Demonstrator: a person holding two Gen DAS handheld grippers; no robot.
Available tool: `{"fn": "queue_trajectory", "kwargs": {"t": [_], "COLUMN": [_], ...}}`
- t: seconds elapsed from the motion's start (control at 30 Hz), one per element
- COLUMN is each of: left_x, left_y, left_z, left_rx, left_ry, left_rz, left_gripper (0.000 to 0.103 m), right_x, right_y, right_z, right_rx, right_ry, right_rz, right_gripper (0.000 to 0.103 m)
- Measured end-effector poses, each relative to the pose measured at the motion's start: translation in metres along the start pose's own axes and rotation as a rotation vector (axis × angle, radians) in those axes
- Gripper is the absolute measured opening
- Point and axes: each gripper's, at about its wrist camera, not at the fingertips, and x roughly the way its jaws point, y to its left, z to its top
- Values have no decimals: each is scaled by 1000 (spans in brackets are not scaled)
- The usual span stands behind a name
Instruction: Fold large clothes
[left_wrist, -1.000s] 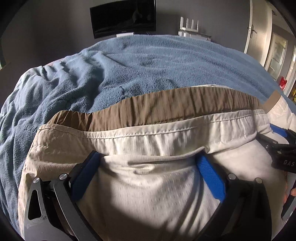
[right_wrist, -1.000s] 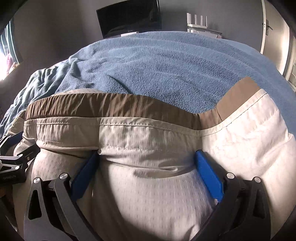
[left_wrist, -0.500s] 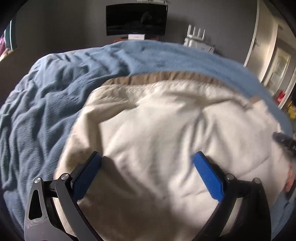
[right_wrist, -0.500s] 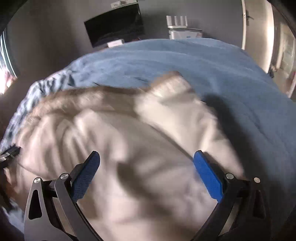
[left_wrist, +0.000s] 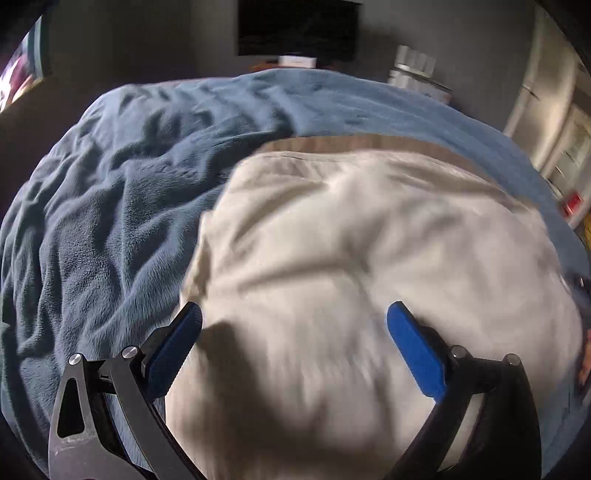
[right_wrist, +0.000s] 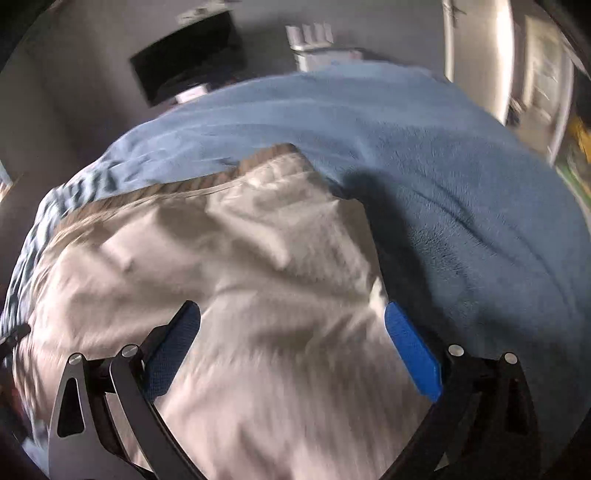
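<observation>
The cream garment (left_wrist: 369, 258) has been released; both the left hand-held gripper (left_wrist: 293, 332) and the right hand-held gripper (right_wrist: 291, 332) are now held wide apart, empty, above it on the bed (right_wrist: 461, 192).

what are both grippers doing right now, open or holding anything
Left gripper: open, holding nothing, over the beige garment.
Right gripper: open, holding nothing, over the same garment.

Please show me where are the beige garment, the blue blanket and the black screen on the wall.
beige garment (left_wrist: 369, 266), left wrist view, middle of the pale cloth.
blue blanket (left_wrist: 110, 221), left wrist view, wrinkled part left of the garment.
black screen (left_wrist: 297, 27), left wrist view, its dark face.
</observation>
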Motion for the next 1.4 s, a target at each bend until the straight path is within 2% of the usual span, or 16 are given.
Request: {"fn": "queue_trajectory", "kwargs": {"t": [0.13,0.2,0.3,0.4,0.53,0.6,0.67,0.77,0.83,0.9,0.97,1.0,1.07,1.1,1.23,1.4], "left_x": [-16,-18,-10,-8,-22,-31,-35,-30,-14,1,10,11,21,30,57,77], "left_y": [-19,-18,-9,-6,2,18,32,56,69,74,74,74,76,78,85,98], "left_z": [-36,-53,-69,-70,-59,-46,-33,-14,0,13,25,25,30,34,42,35], "left_rx": [126,154,144,137,100,25,-48,-133,-168,-154,-113,-100,-81,-76,-86,-131], "left_ry": [73,94,154,159,100,43,-1,-40,-24,-2,-16,-20,-6,10,42,80], "left_rz": [-15,-6,-22,-29,-46,-65,-79,-82,-81,-69,-32,-23,-28,-38,-109,-232], "left_gripper": [96,96,97,98,96,96,96,96,96,96,96,95,78,75,74,74], "right_x": [-23,-26,-17,-17,-41,-60,-67,-58,-43,-29,-16,-9,0,5,32,63], "right_y": [13,12,-9,-17,-9,-9,-7,-7,-12,-19,-28,-30,-30,-31,-28,-24], "right_z": [-27,-43,-70,-73,-61,-49,-38,-21,-12,-6,1,7,17,24,43,51], "right_rx": [-167,-217,-196,-164,-195,-185,-175,-197,-194,-154,-118,-115,-127,-136,-202,-312], "right_ry": [40,72,144,146,40,-65,-123,-110,-80,-44,-19,-16,-15,-14,25,107], "right_rz": [14,-3,-35,-28,-47,-14,2,18,24,25,41,31,8,1,21,68], "right_gripper": [95,95,95,96,95,96,96,96,96,96,96,95,94,90,74,73]}}
